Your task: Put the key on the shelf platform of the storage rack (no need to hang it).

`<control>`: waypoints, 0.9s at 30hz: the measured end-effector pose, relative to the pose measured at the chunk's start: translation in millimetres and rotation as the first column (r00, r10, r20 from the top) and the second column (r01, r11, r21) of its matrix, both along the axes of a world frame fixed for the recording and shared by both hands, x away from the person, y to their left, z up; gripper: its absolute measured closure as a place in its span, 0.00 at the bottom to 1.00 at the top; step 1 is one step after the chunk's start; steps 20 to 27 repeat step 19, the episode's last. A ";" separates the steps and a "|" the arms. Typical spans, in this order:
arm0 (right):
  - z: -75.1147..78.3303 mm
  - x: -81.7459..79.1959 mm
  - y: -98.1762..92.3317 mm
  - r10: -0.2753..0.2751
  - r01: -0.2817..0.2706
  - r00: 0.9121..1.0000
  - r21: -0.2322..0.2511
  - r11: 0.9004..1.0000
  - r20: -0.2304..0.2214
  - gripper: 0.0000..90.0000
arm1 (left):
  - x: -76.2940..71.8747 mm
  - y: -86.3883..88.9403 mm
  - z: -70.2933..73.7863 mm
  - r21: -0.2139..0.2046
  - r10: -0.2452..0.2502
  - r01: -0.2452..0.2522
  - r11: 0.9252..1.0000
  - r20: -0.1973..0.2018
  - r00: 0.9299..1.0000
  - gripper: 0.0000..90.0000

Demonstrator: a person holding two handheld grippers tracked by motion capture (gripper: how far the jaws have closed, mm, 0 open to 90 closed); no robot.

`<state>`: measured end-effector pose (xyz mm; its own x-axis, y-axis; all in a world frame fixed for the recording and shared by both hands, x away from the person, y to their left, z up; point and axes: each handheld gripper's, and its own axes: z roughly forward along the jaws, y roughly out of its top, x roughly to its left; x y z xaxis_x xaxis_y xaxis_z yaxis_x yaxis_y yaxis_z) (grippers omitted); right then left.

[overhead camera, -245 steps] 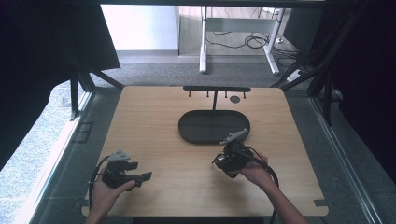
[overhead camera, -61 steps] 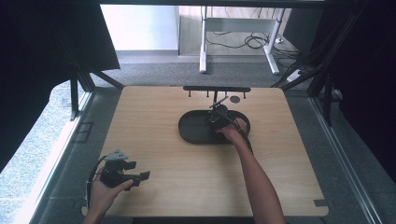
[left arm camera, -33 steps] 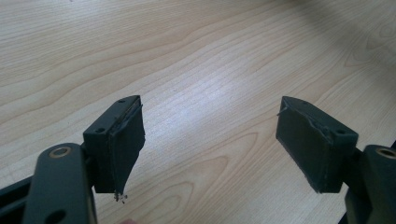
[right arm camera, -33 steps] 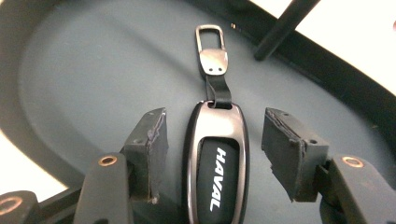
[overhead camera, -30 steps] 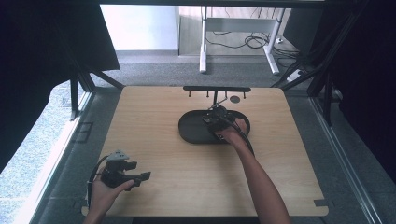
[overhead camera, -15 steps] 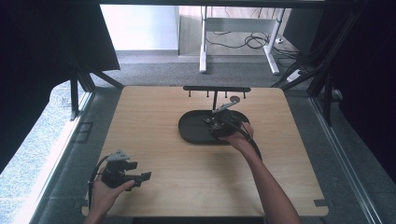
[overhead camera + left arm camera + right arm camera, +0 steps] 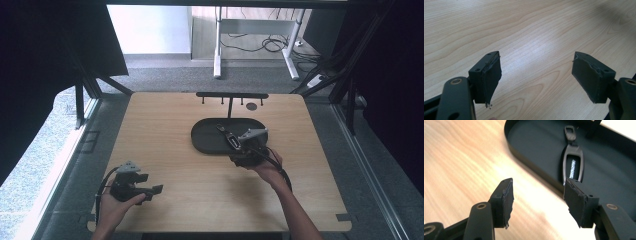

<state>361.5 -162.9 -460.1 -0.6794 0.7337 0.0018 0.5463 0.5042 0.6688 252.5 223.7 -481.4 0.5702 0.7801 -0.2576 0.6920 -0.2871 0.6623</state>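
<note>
Wooden table (image 7: 200, 175), light grain. Landmark: black oval tray (image 7: 210, 142), set just beyond the table's middle.

In the tray, toward its right half: a slim black key fob (image 7: 573, 165) with a pale strip in its window and a small loop at its far end. It lies flat on the tray floor, pointing away from the near rim.

Right gripper (image 7: 537, 195): at the tray's near right rim, held in the right hand (image 7: 267, 167). Jaws stand wide apart, nothing between them. In the right gripper view one jaw is over bare table just outside the rim, the other overlaps the near end of the fob; contact cannot be told.

Left gripper (image 7: 535, 72): well apart from the tray, near the table's front left corner, in the left hand (image 7: 117, 205). Jaws wide, empty, bare wood between them.

Behind the tray: a thin black rack (image 7: 231, 95) on a post, and a small dark disc (image 7: 251, 106) on the table.
</note>
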 end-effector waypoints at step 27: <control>-32.2 -41.8 -36.5 -0.045 0.045 0.999 0.065 0.997 0.000 0.45 | 0.0 -0.3 0.2 0.001 0.003 -0.003 1.000 0.003 1.000 0.26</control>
